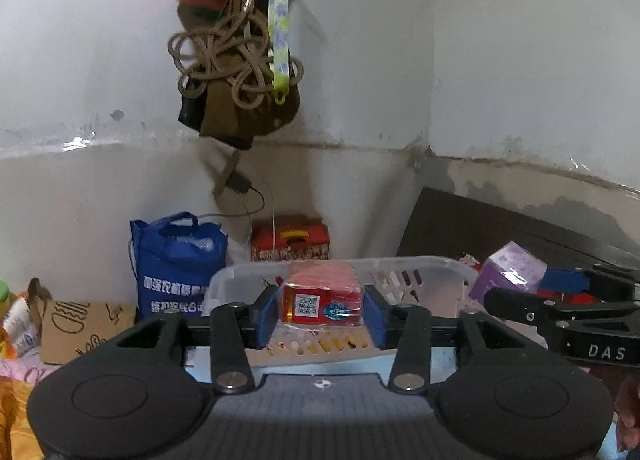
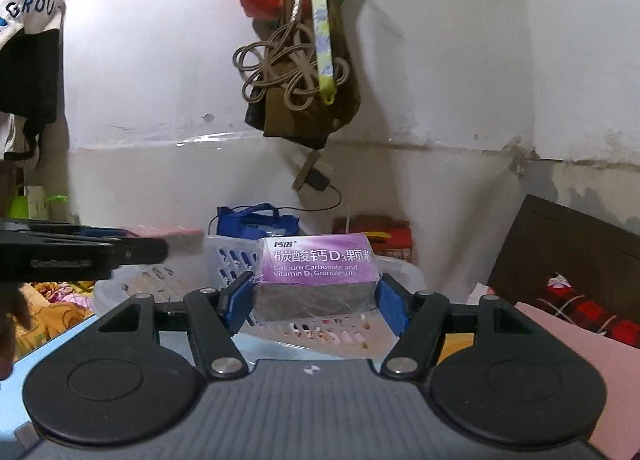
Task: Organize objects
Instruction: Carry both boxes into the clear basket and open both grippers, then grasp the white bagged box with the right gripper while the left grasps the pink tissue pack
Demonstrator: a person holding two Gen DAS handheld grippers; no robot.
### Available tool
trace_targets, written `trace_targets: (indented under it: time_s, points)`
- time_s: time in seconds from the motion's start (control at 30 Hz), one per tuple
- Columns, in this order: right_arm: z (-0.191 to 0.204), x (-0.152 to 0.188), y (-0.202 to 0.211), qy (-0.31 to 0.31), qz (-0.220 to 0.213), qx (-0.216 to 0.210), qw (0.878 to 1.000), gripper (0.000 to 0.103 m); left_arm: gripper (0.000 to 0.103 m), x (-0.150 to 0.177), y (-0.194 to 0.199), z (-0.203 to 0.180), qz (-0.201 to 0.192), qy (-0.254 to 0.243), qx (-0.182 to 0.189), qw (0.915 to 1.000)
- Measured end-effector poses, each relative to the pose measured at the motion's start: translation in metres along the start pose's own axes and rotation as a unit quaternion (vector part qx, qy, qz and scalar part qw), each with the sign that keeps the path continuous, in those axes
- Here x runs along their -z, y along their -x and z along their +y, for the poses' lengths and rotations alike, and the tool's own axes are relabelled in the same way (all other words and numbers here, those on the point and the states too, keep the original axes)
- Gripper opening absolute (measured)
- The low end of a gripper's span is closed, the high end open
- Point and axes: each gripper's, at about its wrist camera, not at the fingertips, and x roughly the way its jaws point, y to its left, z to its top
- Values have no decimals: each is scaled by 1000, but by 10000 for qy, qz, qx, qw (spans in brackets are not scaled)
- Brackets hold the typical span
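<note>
Left wrist view: a red packet (image 1: 322,302) is clamped in the left gripper (image 1: 320,312), directly over the white basket (image 1: 448,268). The right gripper (image 2: 314,296), equally near, is closed on a purple box (image 2: 316,260), long axis crosswise, above the basket rim.

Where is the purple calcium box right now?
In the right wrist view, the purple box sits clamped between the right gripper fingers, held over the white plastic basket.

You face lived-in home bedroom corner: scuffed white plaster wall (image 1: 500,60), dark wooden headboard (image 2: 560,236), blue fabric shopping bag (image 1: 176,264), hanging black-and-white garment (image 2: 28,40).
</note>
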Motion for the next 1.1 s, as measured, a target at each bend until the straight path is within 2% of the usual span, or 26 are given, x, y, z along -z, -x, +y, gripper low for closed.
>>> trace_targets:
  time_s: [0.03, 0.07, 0.13, 0.23, 0.3, 0.37, 0.47, 0.63, 0.77, 0.83, 0.97, 1.1]
  points:
    - [0, 2, -2, -5, 54, -76, 10000, 90, 88, 1, -2, 1, 28, -20, -70, 10000]
    - [0, 3, 2, -19, 74, -121, 9999, 92, 100, 4, 0, 0, -27, -46, -270, 9996]
    - [-1, 8, 17, -52, -151, -64, 9999, 103, 103, 9, 14, 2, -250, -132, -414, 9987]
    - [-7, 25, 53, -341, -326, -67, 9989, 103, 103, 21, 43, 13, -615, 27, -500, 9969]
    - [-11, 48, 84, -522, -423, -87, 9977, 103, 103, 35, 65, 19, -468, -78, -545, 9974]
    - [-8, 77, 115, -766, -483, 77, 9959, 103, 103, 56, 93, 30, -492, 184, -352, 9980]
    - [8, 119, 150, -924, -321, -15, 9952, 103, 101, 93, 134, 35, -599, 542, -162, 9966]
    - [40, 162, 173, -1247, -76, -72, 9921, 103, 99, 139, 161, 16, -591, 366, -308, 9971]
    - [60, 168, 168, -994, -39, -59, 9950, 93, 97, 162, 166, 6, -413, 392, -173, 9982]
    - [64, 168, 166, -917, -46, -72, 9957, 83, 97, 170, 166, 4, -323, 342, -188, 9987]
    - [58, 167, 170, -942, -161, 54, 9954, 82, 96, 175, 165, 4, -264, 413, -194, 9986]
    - [40, 157, 167, -910, -245, 498, 9943, 79, 96, 176, 161, 0, -253, 349, -230, 9988]
